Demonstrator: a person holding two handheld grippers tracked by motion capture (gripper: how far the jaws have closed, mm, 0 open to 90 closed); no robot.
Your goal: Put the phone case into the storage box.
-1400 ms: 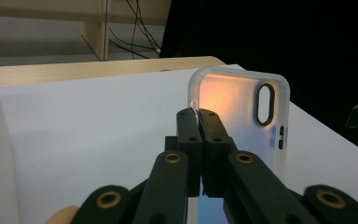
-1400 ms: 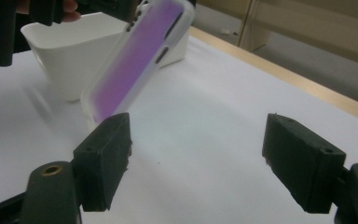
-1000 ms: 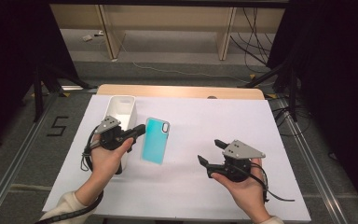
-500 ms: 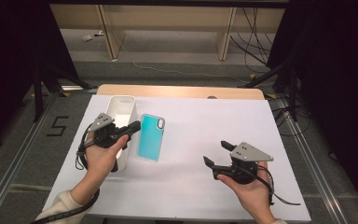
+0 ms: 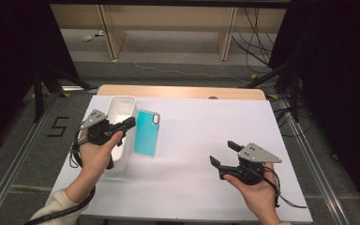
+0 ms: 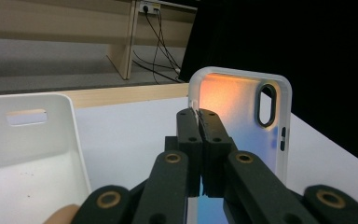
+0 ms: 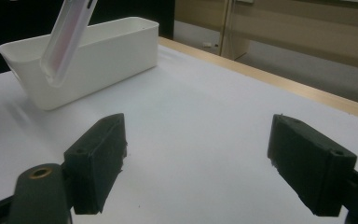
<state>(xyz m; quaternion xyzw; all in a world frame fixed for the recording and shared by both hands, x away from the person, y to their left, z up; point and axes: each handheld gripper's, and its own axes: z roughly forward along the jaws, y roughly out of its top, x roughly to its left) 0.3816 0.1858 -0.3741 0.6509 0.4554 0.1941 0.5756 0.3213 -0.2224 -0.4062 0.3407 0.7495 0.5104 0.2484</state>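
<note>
the left gripper [image 6: 199, 122] pinches the light, bendy, slick phone case [image 6: 242, 116] by its thin edge rim, the best hold; the right gripper [image 7: 196, 158] gapes empty.

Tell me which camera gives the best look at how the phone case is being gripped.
The left gripper view: there the left gripper has its jaws shut on the phone case at its edge, close up. The high view shows the whole teal case beside the white bin. The right gripper view shows one tilted end.
</note>
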